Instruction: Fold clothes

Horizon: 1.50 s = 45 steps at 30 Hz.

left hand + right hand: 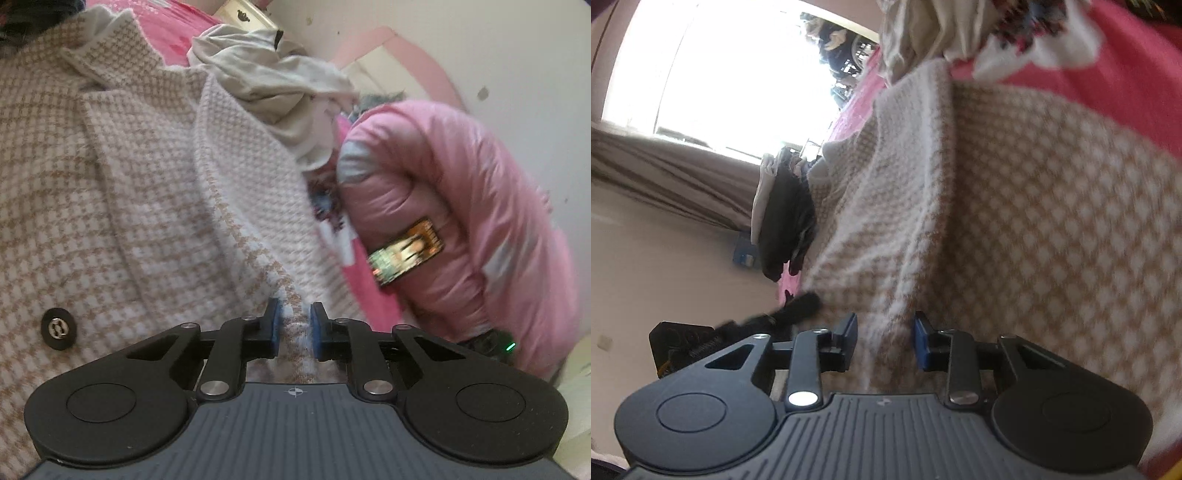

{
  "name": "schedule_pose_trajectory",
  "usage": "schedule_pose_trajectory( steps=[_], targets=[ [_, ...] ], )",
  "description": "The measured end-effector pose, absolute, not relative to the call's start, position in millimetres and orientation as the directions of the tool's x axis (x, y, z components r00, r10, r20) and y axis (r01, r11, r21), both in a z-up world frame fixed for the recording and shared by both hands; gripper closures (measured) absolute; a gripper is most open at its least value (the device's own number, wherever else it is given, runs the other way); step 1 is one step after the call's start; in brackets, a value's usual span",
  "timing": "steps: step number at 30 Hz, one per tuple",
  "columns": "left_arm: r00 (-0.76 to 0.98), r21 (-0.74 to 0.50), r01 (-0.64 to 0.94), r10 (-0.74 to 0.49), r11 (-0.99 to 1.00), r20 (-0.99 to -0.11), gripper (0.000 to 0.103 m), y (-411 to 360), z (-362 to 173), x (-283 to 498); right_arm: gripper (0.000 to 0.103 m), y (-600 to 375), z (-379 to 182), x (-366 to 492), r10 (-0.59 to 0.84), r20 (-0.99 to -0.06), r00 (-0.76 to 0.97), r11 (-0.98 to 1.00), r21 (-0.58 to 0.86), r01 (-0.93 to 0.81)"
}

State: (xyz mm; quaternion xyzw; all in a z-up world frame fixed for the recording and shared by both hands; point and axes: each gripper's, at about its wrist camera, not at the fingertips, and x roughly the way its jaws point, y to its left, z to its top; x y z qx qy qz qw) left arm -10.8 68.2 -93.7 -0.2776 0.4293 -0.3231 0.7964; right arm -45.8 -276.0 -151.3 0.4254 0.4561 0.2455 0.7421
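The houndstooth coat (122, 192), beige and white with a black button (59, 328) on its front, lies spread over the pink bed (173, 33) and fills most of the left wrist view. The left claw (294, 325) is clenched on a narrow fold of the coat's edge: the weave runs straight between its blue pads (275, 325), which press on it from both sides. Beyond the coat a crumpled grey garment (266, 74) sits in a heap, and a pink puffer jacket (461, 206) bulges just beside it, toward the bed's far side.

In the right wrist view the coat (1052, 229) drapes up and across the frame, with the pink bed (1137, 74) showing past it and a bright window (731, 74) off to the side. The right claw (885, 341) has a fuzzy ridge of the coat's hem between its pads, gripped at the near edge.

The step in hand looks like the pinch before a fold, both claws having taken the cloth. Next, both should lift together and carry the held edge across the coat, level, so it lands flat.
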Motion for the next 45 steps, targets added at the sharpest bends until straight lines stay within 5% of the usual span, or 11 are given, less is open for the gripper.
schedule_pose_trajectory(
  steps=[5,13,21,35,41,45],
  targets=[
    [0.372,-0.727,0.310,-0.782,0.613,-0.501,0.089,51.5,-90.8,-19.8,0.085,-294.7,-125.7,-49.6,0.739,-0.479,0.474,0.566,0.823,-0.049],
    [0.175,-0.704,0.365,-0.788,0.609,-0.590,0.089,-16.8,-118.2,-18.3,0.086,-328.8,-91.6,-49.9,0.591,-0.698,0.404,0.797,0.581,-0.163],
    [0.101,-0.657,0.460,-0.770,0.597,-0.630,0.089,-56.9,-126.5,-17.9,0.086,-339.3,-89.7,-39.0,0.453,-0.823,0.342,0.889,0.391,-0.237],
    [0.086,-0.622,0.488,-0.743,0.612,-0.664,0.088,-76.5,-132.1,-22.4,0.086,-316.6,-90.0,-38.7,0.298,-0.902,0.314,0.890,0.144,-0.432],
    [0.049,-0.626,0.524,-0.754,0.578,-0.655,0.073,-61.3,-121.3,-29.6,0.064,-309.4,-98.8,-51.9,0.186,-0.913,0.362,0.880,-0.009,-0.474],
    [0.086,-0.585,0.598,-0.769,0.548,-0.633,0.073,-34.9,-95.3,-27.8,0.064,-317.9,-66.3,-55.4,0.160,-0.882,0.443,0.893,-0.062,-0.446]
  ],
)
